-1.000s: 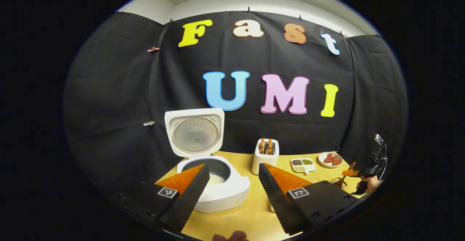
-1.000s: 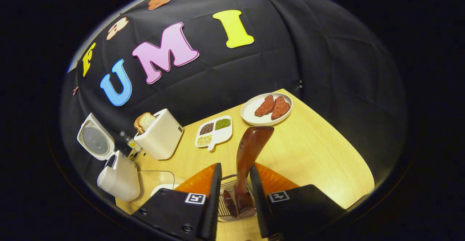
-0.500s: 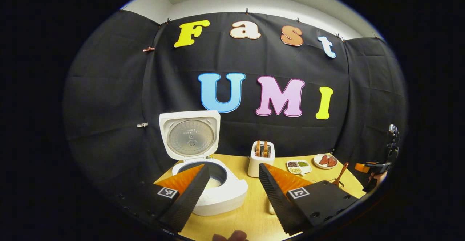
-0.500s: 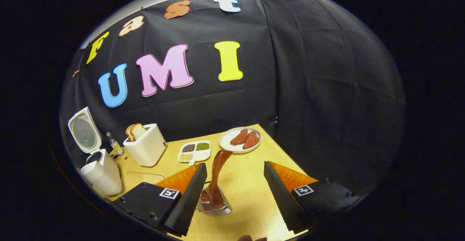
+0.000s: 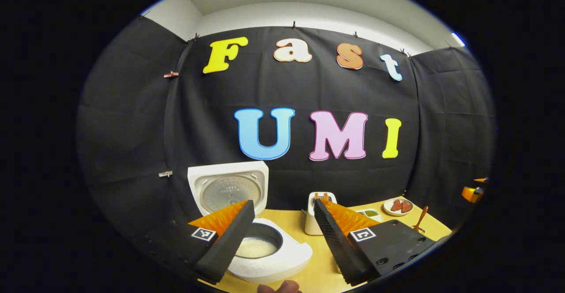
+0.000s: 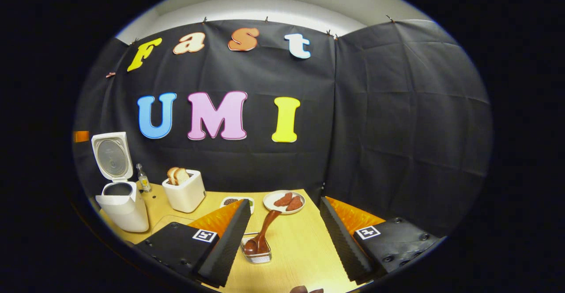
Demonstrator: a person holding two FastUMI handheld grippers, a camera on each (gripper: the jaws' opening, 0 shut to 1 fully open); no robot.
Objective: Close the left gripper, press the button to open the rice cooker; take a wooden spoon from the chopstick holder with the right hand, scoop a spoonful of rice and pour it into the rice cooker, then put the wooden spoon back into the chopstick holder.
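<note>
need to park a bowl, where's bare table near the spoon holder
Bare table lies right of the chopstick holder up to the edge, below the meat plate. Crowded along the back: rice cooker, toaster, bean tray.

Both views are evenly and softly lit from overhead – the pale strip of wall above the black cloth backdrop [image 5: 309, 90] is the brightest part, near blown out at the top centre. The light wooden tabletop [image 6: 300, 249] carries a mild sheen at lower centre. Fisheye bending grows toward the edges, where detail smears and darkens – the centre stays sharp
</note>
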